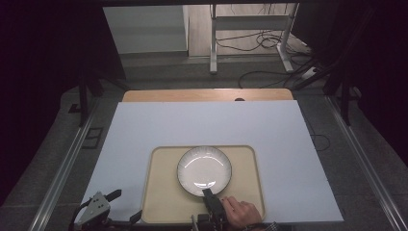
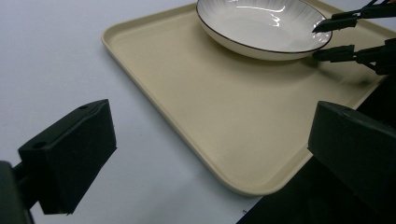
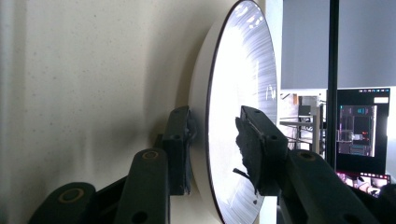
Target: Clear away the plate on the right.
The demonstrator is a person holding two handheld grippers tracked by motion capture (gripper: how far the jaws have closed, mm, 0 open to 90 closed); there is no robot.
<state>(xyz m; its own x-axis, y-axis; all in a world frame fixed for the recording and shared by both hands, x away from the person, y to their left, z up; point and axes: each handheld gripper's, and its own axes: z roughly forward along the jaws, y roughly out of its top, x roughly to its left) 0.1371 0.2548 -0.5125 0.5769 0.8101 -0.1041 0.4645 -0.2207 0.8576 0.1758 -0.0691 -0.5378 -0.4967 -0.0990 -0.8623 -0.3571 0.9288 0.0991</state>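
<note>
White plate (image 1: 204,168) on beige tray (image 1: 163,192).

One white plate (image 1: 204,171) with a dark rim sits just ahead of the right tool (image 1: 208,195). One beige tray (image 1: 163,192) lies under it, beside the left tool (image 1: 122,207). That makes two tools on one bench (image 1: 144,125).

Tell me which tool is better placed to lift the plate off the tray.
Right. The right tool already straddles the near rim of the plate, one jaw under it and one over, not yet closed. The left tool sits open beside the tray, apart from the plate.
</note>
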